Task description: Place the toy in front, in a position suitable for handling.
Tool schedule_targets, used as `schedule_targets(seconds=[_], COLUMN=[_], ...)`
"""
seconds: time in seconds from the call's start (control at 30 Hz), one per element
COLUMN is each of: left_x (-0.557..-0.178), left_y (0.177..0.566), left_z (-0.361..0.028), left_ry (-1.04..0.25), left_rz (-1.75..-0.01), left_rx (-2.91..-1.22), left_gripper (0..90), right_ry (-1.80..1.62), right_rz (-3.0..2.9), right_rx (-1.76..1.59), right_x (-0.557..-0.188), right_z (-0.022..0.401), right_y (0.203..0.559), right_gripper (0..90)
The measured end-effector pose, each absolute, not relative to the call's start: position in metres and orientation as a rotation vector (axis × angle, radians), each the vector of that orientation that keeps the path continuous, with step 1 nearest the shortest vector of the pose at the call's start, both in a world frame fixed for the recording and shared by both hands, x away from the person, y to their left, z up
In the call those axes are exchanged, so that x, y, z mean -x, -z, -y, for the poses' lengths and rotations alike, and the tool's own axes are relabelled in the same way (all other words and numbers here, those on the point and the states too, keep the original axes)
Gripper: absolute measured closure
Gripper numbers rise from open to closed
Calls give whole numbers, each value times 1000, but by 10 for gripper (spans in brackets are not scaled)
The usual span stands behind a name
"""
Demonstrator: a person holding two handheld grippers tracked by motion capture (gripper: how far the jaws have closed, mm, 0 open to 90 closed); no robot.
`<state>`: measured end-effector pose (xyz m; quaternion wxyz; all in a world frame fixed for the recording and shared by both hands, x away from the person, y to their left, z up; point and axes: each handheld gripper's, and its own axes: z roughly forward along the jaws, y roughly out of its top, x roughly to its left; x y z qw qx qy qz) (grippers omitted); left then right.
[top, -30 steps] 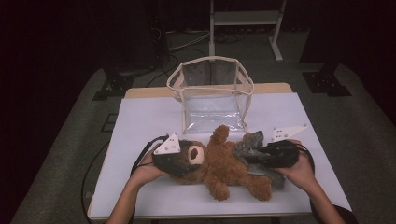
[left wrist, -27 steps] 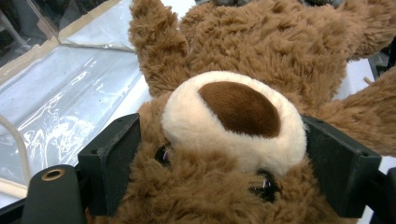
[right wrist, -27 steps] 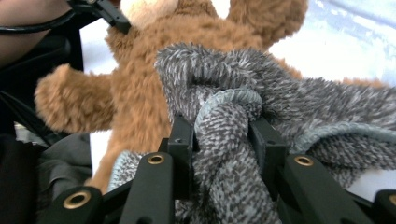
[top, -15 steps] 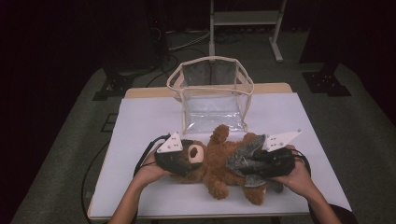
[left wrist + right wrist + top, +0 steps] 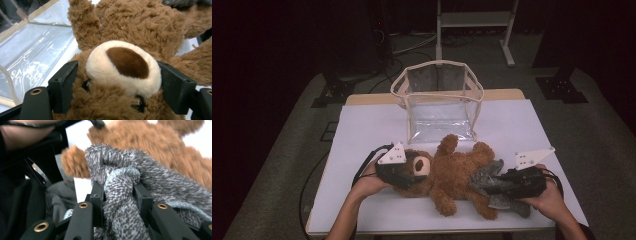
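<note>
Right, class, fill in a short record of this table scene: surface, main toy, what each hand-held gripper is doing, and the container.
surface: white table
main toy: brown teddy bear, lying flat
left hand-held gripper: jaws either side of the bear's head, just been closing
right hand-held gripper: shut on the grey knitted cloth, which lies over the bear's leg
container: clear bag, upright behind the bear, open top

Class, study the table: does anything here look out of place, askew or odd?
Nothing is spilled or damaged. The teddy bear lies flat on its back, its head clamped in the left gripper, and the grey knitted garment on it is bunched up in the right gripper. The clear bag stands upright.
</note>
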<state>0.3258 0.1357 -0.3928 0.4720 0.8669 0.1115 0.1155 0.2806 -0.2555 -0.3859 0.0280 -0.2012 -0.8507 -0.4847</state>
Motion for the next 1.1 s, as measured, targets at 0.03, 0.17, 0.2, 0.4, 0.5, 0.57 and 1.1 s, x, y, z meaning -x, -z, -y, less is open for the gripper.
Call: schedule_targets(seconds=[0.03,0.17,0.2,0.4,0.5,0.57,1.1], left_x=[-325,-326,-326,-327,-326,-325,-324], left_y=[393,393,394,394,393,391,389], left_z=[-135,-136,-136,-136,-137,-140,-143], left_ry=[-287,-286,-286,-282,-283,-280,-235], left_rz=[-269,-273,-275,-274,-268,-256,-248], left_rx=[-2126,-2121,-2119,-2117,-2121,-2121,-2114], left_gripper=[234,233,233,234,232,225,298], right_ry=[1510,1507,1498,1460,1400,1366,1496], right_rz=[2623,2658,2669,2766,2833,2845,2700], right_rx=[608,559,544,427,385,400,586], right_x=[-282,-289,-291,-303,-306,-305,-309], right_z=[252,230,223,176,156,156,208], right_y=[383,374,372,349,353,363,367], right_gripper=[658,666,667,672,671,676,682])
